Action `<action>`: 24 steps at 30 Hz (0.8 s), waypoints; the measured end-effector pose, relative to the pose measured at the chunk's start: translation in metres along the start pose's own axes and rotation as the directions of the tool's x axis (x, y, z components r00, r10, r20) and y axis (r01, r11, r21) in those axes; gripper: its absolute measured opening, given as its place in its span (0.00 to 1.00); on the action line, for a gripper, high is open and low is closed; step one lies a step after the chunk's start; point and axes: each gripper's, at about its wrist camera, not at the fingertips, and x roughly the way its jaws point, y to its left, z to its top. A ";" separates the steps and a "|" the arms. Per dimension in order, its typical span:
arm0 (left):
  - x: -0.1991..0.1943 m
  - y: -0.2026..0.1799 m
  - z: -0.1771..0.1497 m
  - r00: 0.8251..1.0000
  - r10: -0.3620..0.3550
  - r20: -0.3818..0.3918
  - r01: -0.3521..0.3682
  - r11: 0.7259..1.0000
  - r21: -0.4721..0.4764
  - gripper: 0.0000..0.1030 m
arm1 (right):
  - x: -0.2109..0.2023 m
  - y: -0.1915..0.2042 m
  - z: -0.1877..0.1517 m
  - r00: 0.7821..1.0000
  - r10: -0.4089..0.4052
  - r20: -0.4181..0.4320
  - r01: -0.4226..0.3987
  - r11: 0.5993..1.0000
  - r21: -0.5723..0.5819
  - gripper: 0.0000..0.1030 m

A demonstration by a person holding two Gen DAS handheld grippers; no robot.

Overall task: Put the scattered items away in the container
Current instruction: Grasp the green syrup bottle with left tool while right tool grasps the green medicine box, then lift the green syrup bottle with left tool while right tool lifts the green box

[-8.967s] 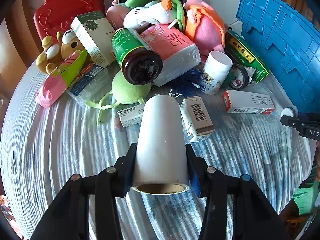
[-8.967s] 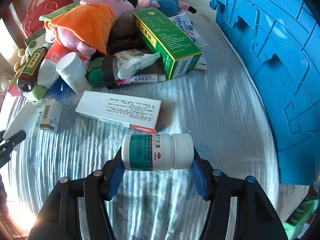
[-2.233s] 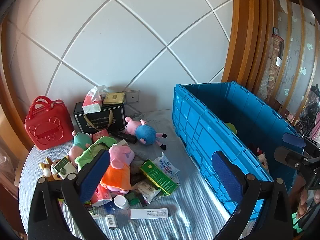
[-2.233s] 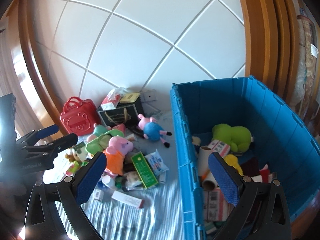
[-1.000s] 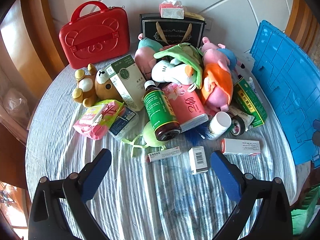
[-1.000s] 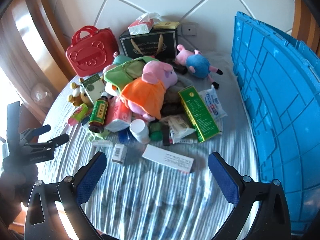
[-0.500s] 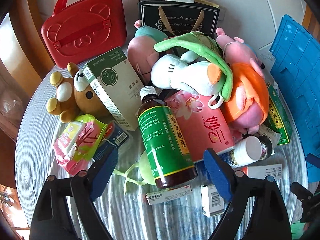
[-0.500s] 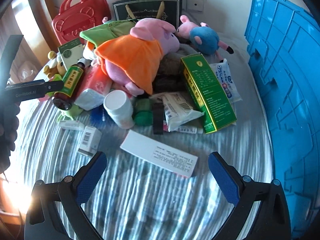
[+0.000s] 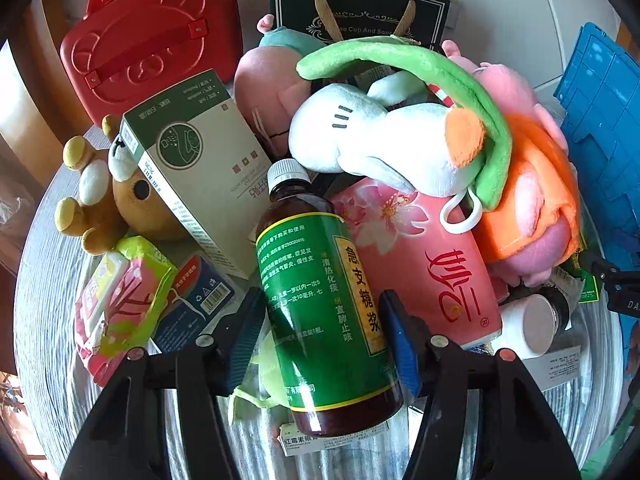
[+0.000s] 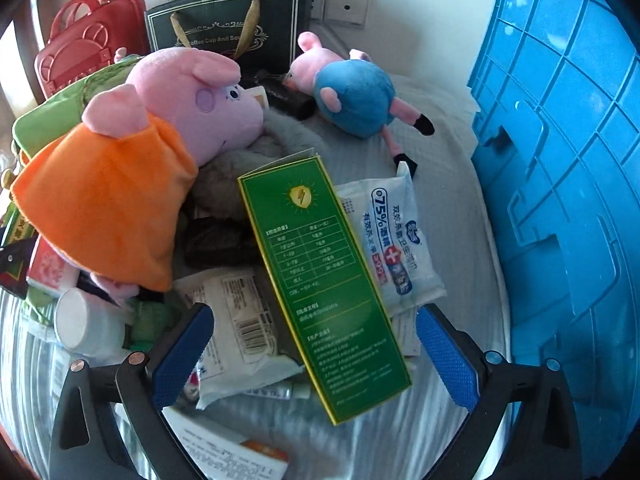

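Observation:
A brown syrup bottle point(image 9: 320, 300) with a green label and white cap lies on the pile, cap away from me. My left gripper point(image 9: 322, 336) straddles its lower half; the jaws are closing and both blue pads touch the bottle's sides. In the right wrist view a long green box point(image 10: 316, 280) lies slanted on the cloth-covered table. My right gripper point(image 10: 314, 356) hangs open above its near end, pads wide apart and clear of it. The blue crate point(image 10: 560, 200) stands at the right, and its corner point(image 9: 604, 120) shows in the left wrist view.
Packed around the bottle are a pink tissue pack point(image 9: 432, 264), a grey-green carton point(image 9: 200, 184), a bear plush point(image 9: 100, 200) and a white-and-green plush point(image 9: 392, 148). A pig plush in orange point(image 10: 120, 184), a wipes pack point(image 10: 396, 240) and a white pill bottle point(image 10: 80, 320) flank the green box. A red case point(image 9: 152, 40) and black gift bag point(image 9: 360, 12) stand behind.
Both grippers came down closer to the pile. The left jaws narrowed from wide open onto the syrup bottle. The right gripper moved right, from above the white box to over the green box, still open.

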 end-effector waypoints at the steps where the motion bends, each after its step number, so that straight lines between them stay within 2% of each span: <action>1: 0.000 0.000 0.001 1.000 0.001 0.003 -0.001 1.000 -0.003 0.56 | 0.004 0.001 0.002 1.000 -0.005 -0.004 0.005 1.000 -0.014 0.99; 5: 0.002 -0.002 0.002 1.000 0.019 0.010 -0.019 1.000 0.004 0.56 | 0.020 0.006 0.007 0.999 -0.022 -0.025 0.021 0.998 -0.055 0.99; 8: 0.002 -0.004 0.001 0.999 0.029 0.021 -0.029 1.000 0.009 0.55 | 0.028 0.009 0.009 0.998 -0.045 -0.036 0.043 0.996 -0.080 0.91; 9: 0.002 -0.005 0.000 0.999 0.032 0.026 -0.032 0.999 0.010 0.55 | 0.031 0.010 0.010 0.998 -0.055 -0.042 0.051 0.995 -0.086 0.81; 10: 0.001 -0.005 0.000 0.999 0.033 0.028 -0.033 0.999 0.010 0.55 | 0.033 0.010 0.010 0.996 -0.069 -0.048 0.065 0.994 -0.093 0.67; 16: -0.003 -0.004 -0.003 0.999 0.028 0.031 -0.028 1.000 0.010 0.54 | 0.028 0.009 0.013 0.997 -0.071 -0.042 0.067 0.994 -0.090 0.60; 24: -0.027 0.002 -0.016 0.998 0.017 0.058 -0.018 1.000 0.005 0.53 | -0.006 0.009 0.008 0.999 -0.047 -0.003 0.047 0.998 -0.051 0.57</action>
